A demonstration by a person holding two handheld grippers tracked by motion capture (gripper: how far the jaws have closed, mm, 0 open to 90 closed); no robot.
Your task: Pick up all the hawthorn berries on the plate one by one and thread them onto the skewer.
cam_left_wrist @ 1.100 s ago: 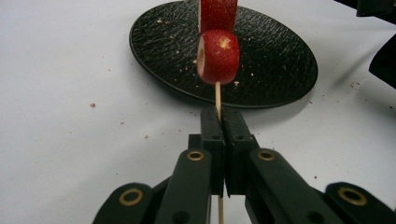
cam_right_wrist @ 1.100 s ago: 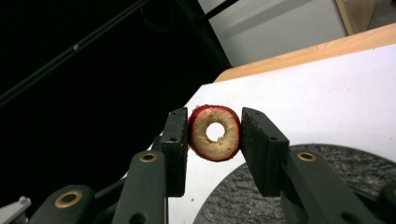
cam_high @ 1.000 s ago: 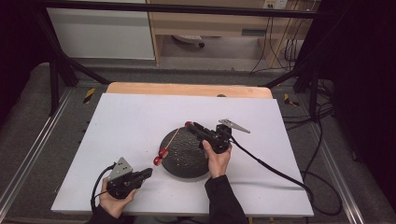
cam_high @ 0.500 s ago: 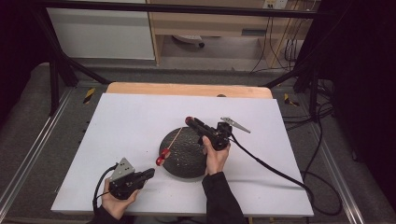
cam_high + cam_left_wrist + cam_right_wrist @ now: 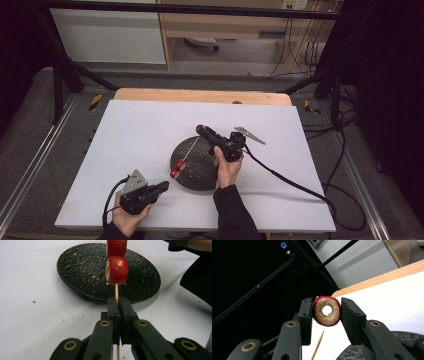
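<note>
Your left gripper (image 5: 117,305) clenched on skewer (image 5: 116,291); two red slices (image 5: 116,270) threaded on it, hovering over black plate (image 5: 82,267) at its 7 o'clock edge. Your right gripper (image 5: 325,312) grasps cored ring slice (image 5: 327,311), above plate's 1 o'clock rim.

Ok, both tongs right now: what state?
Left tongs: closed on the wooden skewer.
Right tongs: closed on a cored red fruit slice.

No legible text, labels, brand marks or nos. anywhere; nothing readable on table, grippers, furniture behind.
</note>
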